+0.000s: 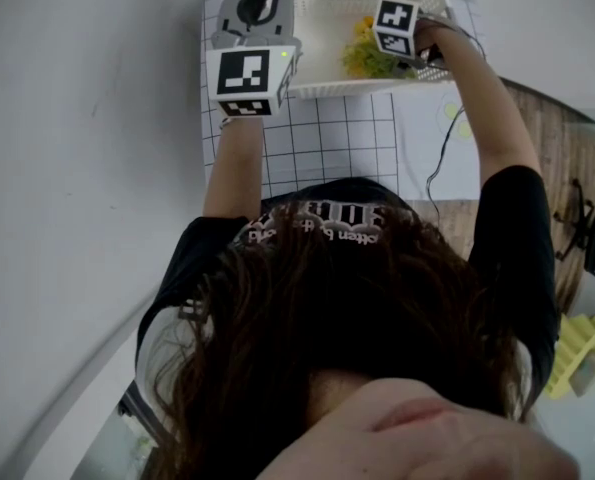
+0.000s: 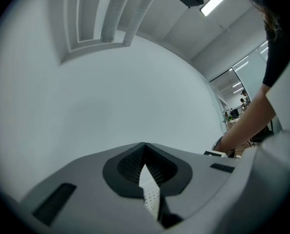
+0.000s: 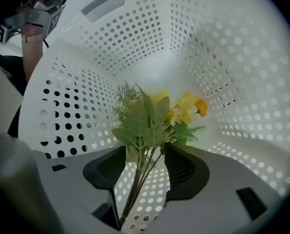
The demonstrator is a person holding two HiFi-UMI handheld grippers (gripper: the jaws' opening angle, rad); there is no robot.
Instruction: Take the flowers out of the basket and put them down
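The flowers (image 3: pixel 157 113) were found inside the white basket (image 1: pixel 327 86). The right gripper (image 3: pixel 145 152) was held around the stems with its jaws spread apart, nothing squeezed yet. The basket's wall was pinched by the left gripper (image 2: pixel 145 152). The grabbing step seemed to be under way. Next, the stems would need to be squeezed and lifted out.

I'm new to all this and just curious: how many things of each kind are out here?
Hand-held grippers: 2 (left hand-held gripper, right hand-held gripper)
White basket: 1
Bunch of flowers: 1
Grid mat: 1
Total: 5
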